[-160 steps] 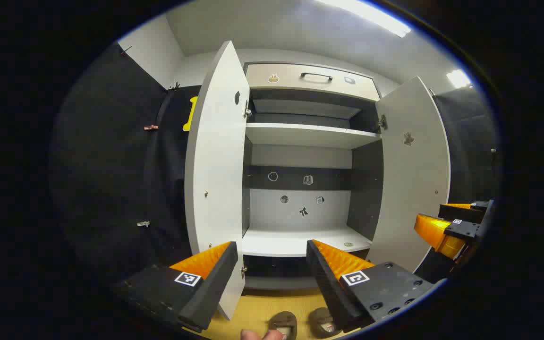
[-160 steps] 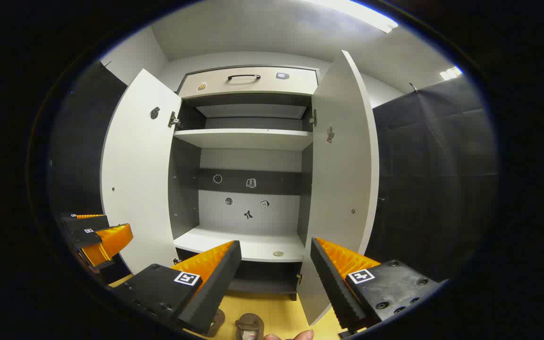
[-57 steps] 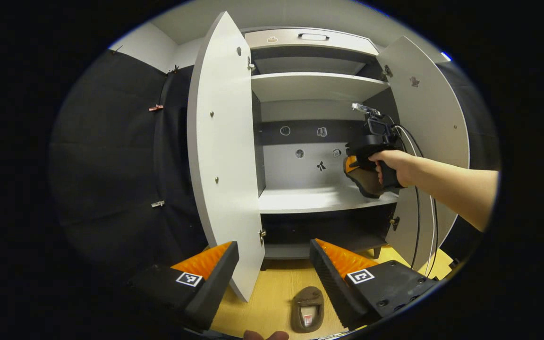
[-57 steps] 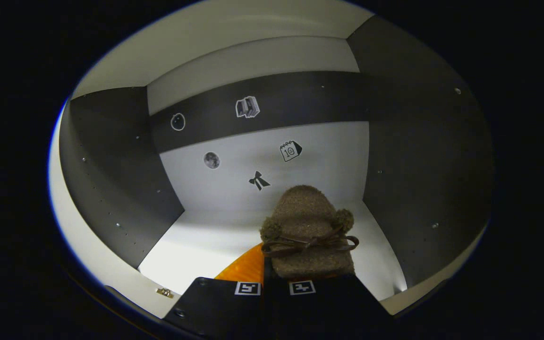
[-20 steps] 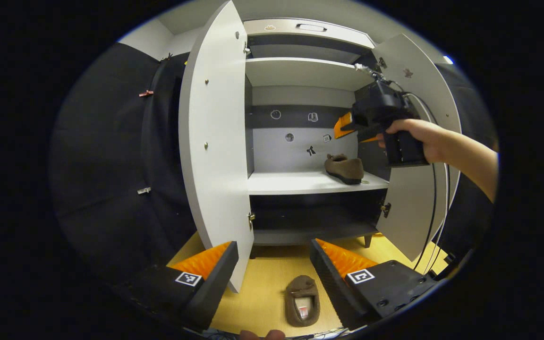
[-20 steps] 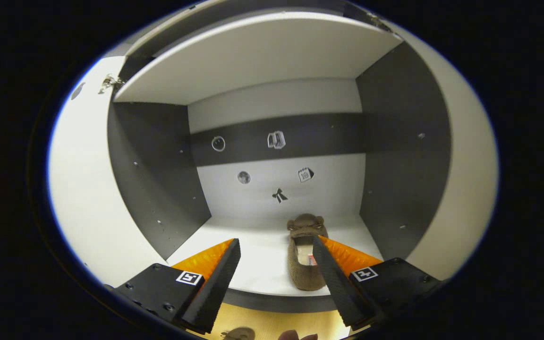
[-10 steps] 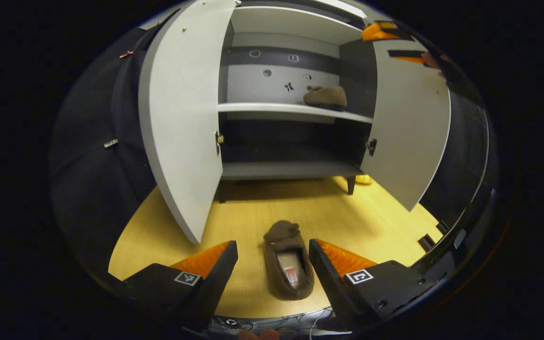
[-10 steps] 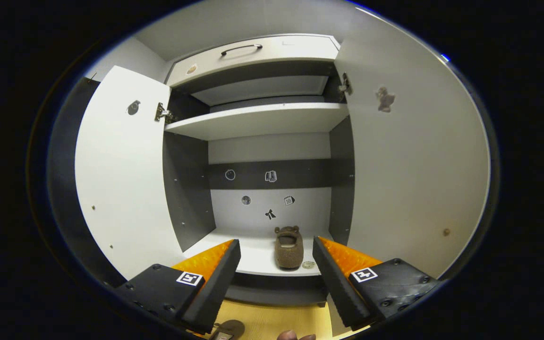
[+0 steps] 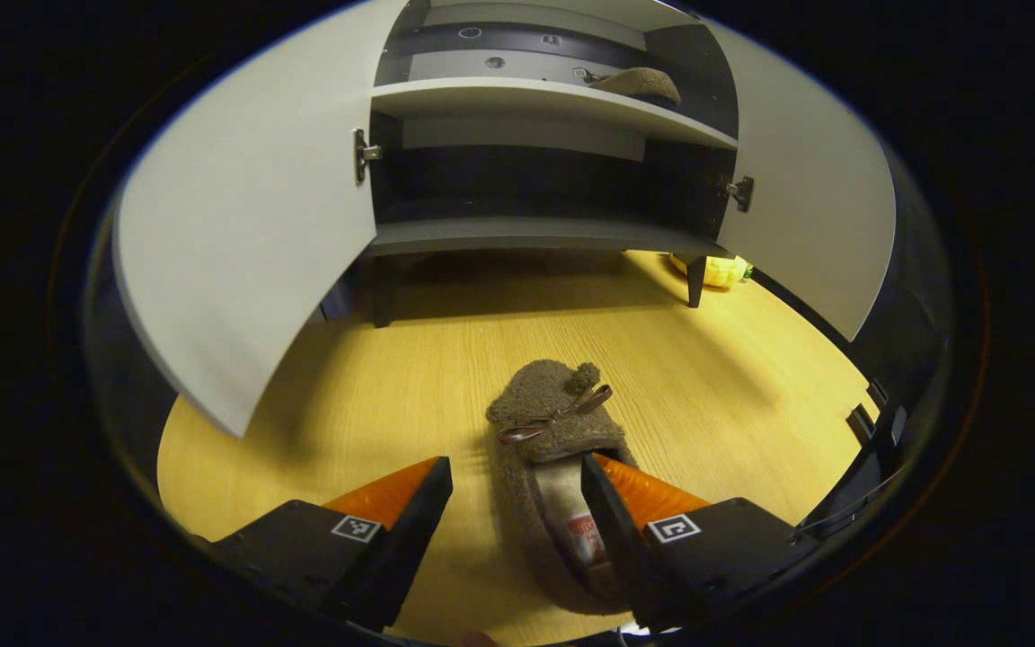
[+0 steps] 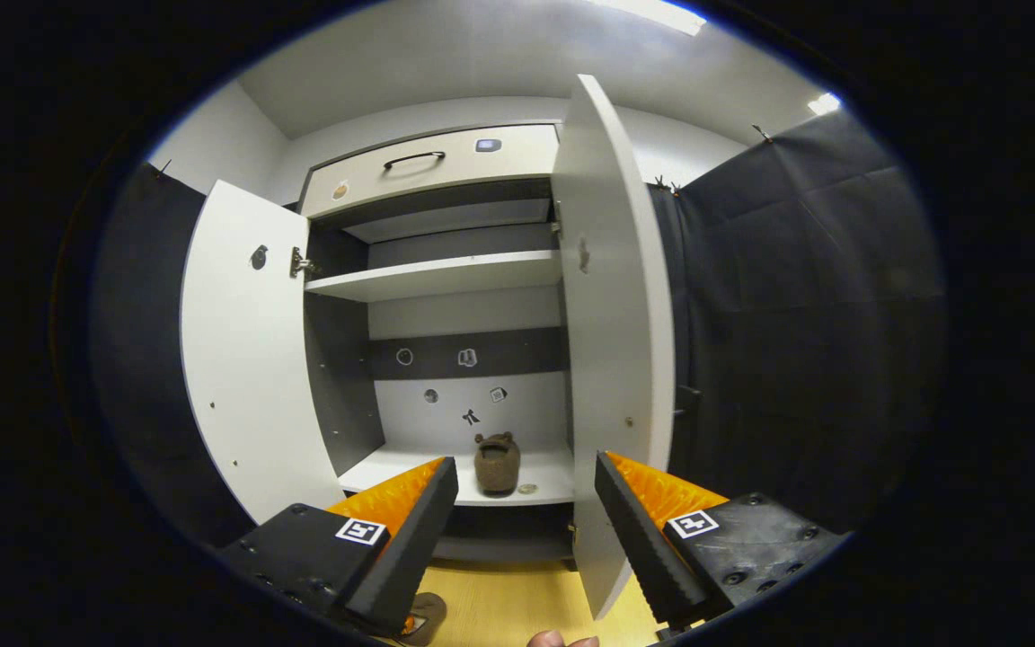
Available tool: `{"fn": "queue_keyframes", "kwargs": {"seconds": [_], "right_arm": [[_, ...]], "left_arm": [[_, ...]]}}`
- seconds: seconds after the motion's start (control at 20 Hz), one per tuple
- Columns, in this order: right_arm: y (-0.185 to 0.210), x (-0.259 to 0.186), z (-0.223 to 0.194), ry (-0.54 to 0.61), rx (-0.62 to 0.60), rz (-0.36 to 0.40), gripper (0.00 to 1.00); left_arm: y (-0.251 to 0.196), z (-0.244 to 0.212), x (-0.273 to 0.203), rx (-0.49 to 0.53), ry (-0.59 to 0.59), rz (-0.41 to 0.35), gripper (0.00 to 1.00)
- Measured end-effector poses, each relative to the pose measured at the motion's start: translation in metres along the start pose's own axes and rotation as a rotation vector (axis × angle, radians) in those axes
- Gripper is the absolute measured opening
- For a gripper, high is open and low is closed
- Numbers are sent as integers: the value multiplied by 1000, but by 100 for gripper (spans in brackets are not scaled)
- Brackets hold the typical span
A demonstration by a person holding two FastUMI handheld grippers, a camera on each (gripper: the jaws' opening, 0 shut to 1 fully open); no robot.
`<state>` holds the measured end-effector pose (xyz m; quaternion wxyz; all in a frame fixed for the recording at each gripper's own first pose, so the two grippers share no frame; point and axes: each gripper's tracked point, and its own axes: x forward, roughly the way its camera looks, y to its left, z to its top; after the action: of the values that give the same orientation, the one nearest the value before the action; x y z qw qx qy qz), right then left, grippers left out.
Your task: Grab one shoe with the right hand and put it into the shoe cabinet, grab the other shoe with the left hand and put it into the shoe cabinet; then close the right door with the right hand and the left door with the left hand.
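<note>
Floor (image 9: 374, 395): shoe (image 9: 553, 467) lies mid-boards; our left gripper (image 9: 517, 485) spread astride its side, must pinch next.

The wooden floor (image 9: 392, 377) is pale yellow with fine grain running across it. A small yellow object (image 9: 713, 269) lies on the floor at its far right edge, just beside a dark leg; what it is cannot be told. Above the floor, a white ceiling (image 10: 446, 63) carries a bright strip light (image 10: 648, 13) and a smaller lamp (image 10: 821, 103) farther right.
</note>
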<state>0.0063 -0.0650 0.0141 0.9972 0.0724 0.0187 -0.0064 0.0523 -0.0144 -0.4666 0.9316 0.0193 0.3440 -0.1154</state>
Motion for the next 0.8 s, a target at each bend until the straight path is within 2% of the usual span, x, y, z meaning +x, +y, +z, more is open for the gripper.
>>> {"fn": "queue_keyframes", "kwargs": {"seconds": [0.1, 0.15, 0.25, 0.3, 0.35, 0.4, 0.45, 0.6, 0.8], "right_arm": [[-16, -8, 0, 12, 18, -29, 98], [-23, -15, 3, 13, 23, -43, 98], [-36, -20, 0, 23, 11, -68, 98], [-41, -23, -1, 25, 2, -77, 98], [-46, -25, -1, 28, -6, -86, 100], [-50, -26, -1, 28, -8, -92, 98], [-55, -27, -2, 30, -4, -101, 98], [-65, -28, 2, 21, 28, -112, 98], [-78, -25, 2, 17, 23, -126, 98]], "left_arm": [[-8, -3, 14, -28, -1, -48, 91], [-13, -2, 18, -55, -5, -63, 85], [1, 4, 26, -58, -26, -4, 57], [5, 8, 29, -62, -34, 13, 54], [5, 11, 29, -69, -37, 23, 34], [6, 11, 29, -68, -28, 31, 29], [6, 11, 30, -61, -18, 24, 18], [2, 16, 21, -73, 11, 6, 12], [0, 58, -16, -93, -40, 40, 10]]}}
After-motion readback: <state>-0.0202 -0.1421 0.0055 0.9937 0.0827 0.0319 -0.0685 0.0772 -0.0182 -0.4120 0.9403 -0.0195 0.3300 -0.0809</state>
